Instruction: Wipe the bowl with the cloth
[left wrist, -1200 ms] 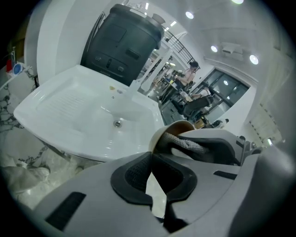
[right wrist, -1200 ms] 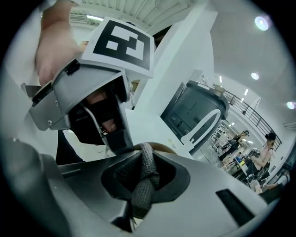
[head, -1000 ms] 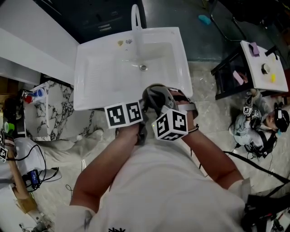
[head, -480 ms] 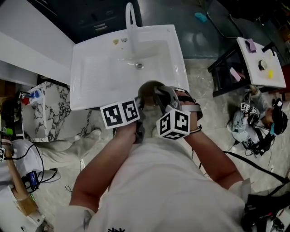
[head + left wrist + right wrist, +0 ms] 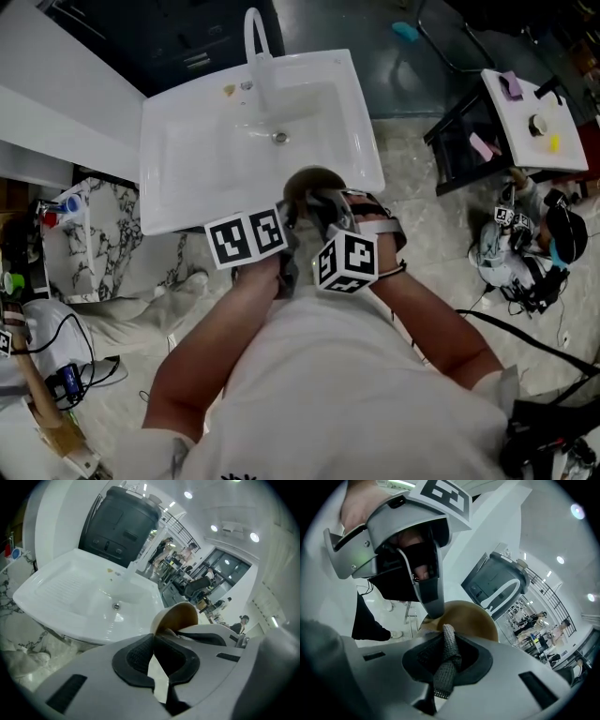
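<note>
Jaws of the right gripper (image 5: 448, 641) are clamped on a rolled grey cloth (image 5: 446, 665), whose free end pokes forward to the tan hollow of the bowl (image 5: 474, 617). Jaws of the left gripper (image 5: 154, 644) are pinched nearly together on the bowl's near rim, with the bowl tipped so its mouth faces the right gripper. The bowl is held in the air just over the front edge of the sink (image 5: 187, 159), toward its right corner. Judgement: the hollow lies straight ahead of the cloth end, so the right gripper wipes while the left steadies.

white sink (image 5: 187, 173) with a curved faucet (image 5: 265, 58) and drain (image 5: 279, 137); a small white table (image 5: 520, 141) stands right.
</note>
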